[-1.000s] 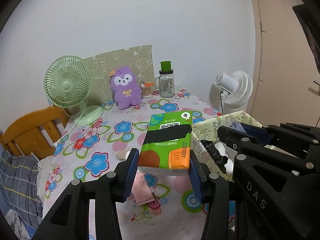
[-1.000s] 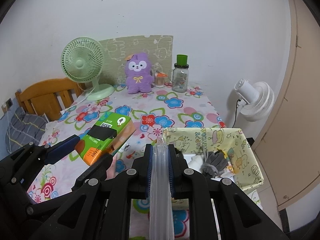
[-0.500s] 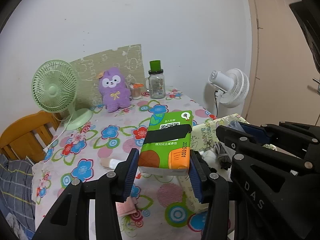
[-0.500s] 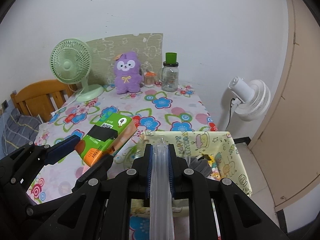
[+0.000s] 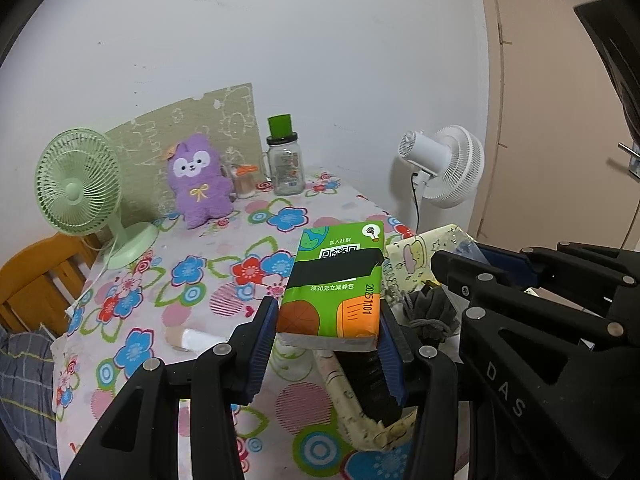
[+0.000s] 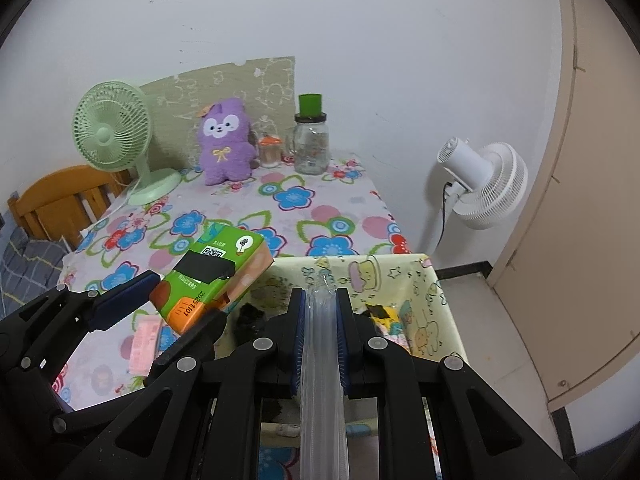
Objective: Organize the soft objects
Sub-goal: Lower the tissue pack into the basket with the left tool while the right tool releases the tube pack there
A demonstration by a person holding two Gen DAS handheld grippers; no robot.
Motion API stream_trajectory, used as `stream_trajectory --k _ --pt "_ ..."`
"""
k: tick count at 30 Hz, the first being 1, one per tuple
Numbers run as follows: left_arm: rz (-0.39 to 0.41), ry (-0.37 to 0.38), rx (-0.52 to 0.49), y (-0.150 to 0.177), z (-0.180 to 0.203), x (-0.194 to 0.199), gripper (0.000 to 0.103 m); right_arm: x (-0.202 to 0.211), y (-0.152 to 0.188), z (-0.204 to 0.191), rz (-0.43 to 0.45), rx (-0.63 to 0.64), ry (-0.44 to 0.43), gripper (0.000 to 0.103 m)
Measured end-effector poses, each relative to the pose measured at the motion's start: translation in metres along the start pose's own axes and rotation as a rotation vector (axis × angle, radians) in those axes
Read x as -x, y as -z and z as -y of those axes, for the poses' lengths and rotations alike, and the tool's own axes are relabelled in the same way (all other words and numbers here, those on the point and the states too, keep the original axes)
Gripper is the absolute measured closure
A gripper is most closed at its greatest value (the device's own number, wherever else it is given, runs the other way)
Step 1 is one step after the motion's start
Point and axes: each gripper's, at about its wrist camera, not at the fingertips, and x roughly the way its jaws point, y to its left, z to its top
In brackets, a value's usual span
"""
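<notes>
My left gripper (image 5: 328, 332) is clamped on a green and orange tissue pack (image 5: 334, 284), its blue pads pressed against the pack's two long sides. The pack hangs in the air over the near left corner of the yellow fabric bin (image 6: 440, 292), not resting on anything. My right gripper (image 6: 322, 320) is pinched tight on a clear plastic bag (image 6: 322, 380), a thin crinkled strip running between the jaws and sticking out past the tips, right above the bin's opening.

The bin is cream-yellow with cartoon prints and stands at the table's near right edge. Inside it I can see a grey knitted bundle (image 5: 430, 314), which may be a glove, something black (image 6: 250, 316) near the left wall, and a yellow and black item (image 6: 382, 314) toward the right. The rest of its contents are hidden behind my tongs.

On the flowered tablecloth (image 6: 296, 200), a pink packet (image 6: 142, 344) lies just left of the bin, and a small beige and white roll (image 5: 186, 338) sits farther left. At the back of the table stand a purple plush toy (image 6: 226, 140), a glass jar with a green lid (image 6: 312, 140), a smaller jar with an orange top (image 6: 269, 152), and a green desk fan (image 6: 116, 128). I cannot tell what the jars hold. A white fan (image 6: 484, 184) stands on the floor to the right.
</notes>
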Motion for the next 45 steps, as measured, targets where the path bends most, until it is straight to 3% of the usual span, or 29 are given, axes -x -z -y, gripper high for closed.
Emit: stream_trajectory --k 21,24,25,26,29,36,45 --pt "-0.108 0.079 -0.036 0.002 0.028 -0.051 0.051 -0.046 0.005 0.037 -0.075 -0.073 0.038 0.085" --pt "-0.114 0.075 -0.039 0.002 0.03 -0.055 0.04 -0.052 0.005 0.039 -0.094 -0.076 0.039 0.072" --pt "-0.115 0.072 -0.038 0.002 0.03 -0.056 0.029 -0.055 0.006 0.039 -0.102 -0.075 0.041 0.058" --pt "-0.113 0.068 -0.037 0.002 0.031 -0.056 0.024 -0.056 0.006 0.039 -0.106 -0.074 0.037 0.043" --pt "-0.107 0.07 -0.045 0.002 0.032 -0.056 0.016 -0.057 0.007 0.041 -0.103 -0.088 0.022 0.029" --pt "-0.116 0.084 -0.026 0.001 0.026 -0.055 0.007 -0.057 0.008 0.037 -0.112 -0.078 0.035 0.029" --pt "-0.104 0.067 -0.027 0.001 0.018 -0.044 0.007 -0.048 0.008 0.025 -0.098 -0.06 0.038 0.028"
